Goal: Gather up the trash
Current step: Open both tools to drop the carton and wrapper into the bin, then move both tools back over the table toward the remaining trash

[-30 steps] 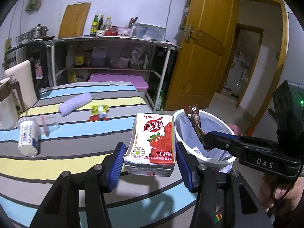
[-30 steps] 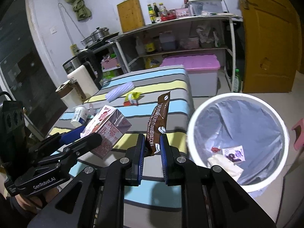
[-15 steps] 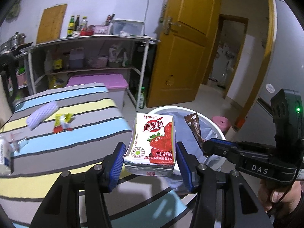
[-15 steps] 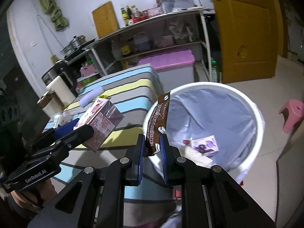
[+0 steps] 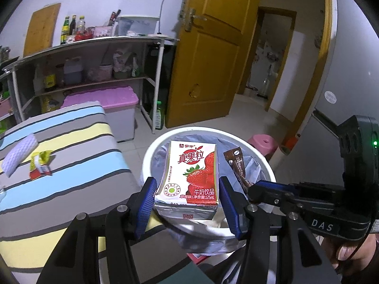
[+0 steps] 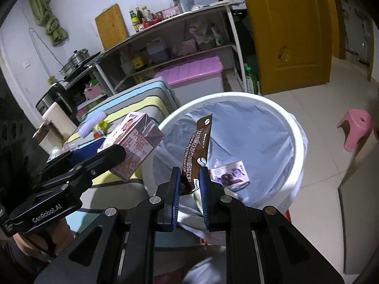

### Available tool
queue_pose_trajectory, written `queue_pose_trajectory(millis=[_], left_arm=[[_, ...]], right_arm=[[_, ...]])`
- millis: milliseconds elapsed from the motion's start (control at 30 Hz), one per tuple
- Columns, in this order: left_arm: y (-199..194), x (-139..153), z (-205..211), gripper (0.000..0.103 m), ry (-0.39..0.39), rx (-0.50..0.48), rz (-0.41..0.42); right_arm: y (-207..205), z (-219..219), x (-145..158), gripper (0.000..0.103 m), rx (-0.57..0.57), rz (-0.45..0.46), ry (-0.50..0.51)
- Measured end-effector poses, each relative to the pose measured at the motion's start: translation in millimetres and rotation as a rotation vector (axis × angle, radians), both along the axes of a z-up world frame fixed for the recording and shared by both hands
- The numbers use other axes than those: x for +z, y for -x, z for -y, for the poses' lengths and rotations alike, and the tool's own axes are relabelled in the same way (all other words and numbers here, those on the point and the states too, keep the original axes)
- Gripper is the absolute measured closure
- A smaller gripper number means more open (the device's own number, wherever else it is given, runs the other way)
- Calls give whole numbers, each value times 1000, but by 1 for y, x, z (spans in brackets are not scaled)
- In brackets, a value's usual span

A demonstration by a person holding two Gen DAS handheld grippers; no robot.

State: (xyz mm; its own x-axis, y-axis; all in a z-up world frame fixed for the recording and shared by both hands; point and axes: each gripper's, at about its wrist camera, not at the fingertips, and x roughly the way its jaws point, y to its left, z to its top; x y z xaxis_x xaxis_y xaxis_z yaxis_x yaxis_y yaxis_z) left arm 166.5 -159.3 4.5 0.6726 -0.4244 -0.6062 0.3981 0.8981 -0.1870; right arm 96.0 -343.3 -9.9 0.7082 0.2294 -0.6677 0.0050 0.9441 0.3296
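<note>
The left gripper clamps a strawberry milk carton at frame centre, over the white bin. The right gripper, jaws narrow, pinches a brown coffee sachet upright above the bin's near rim, centre frame.

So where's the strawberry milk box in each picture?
Left wrist view: the strawberry milk carton sits low in the middle, clamped in the left gripper.
Right wrist view: it shows at middle left, seen from its side.
Shared landmark: the white trash bin just behind it.
</note>
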Motion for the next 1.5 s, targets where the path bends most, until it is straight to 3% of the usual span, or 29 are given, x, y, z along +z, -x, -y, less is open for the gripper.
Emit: queue_pose_trajectory(millis=[600,867,1067,1500], left_arm=[[-27,-19,16,49,3,-36,-73],[-13,-5,3,49,37,-21,-37],[1,8,-13,49,50,7,-6],[36,28,-50,49,47,86,49]], right_arm=[[-13,21,-22,86,-56,-85,-24],[-7,12,-10,85,-47,-48,-13],[1,0,3,76,-22,-7,-1],[14,-35,28,76,58,58,27]])
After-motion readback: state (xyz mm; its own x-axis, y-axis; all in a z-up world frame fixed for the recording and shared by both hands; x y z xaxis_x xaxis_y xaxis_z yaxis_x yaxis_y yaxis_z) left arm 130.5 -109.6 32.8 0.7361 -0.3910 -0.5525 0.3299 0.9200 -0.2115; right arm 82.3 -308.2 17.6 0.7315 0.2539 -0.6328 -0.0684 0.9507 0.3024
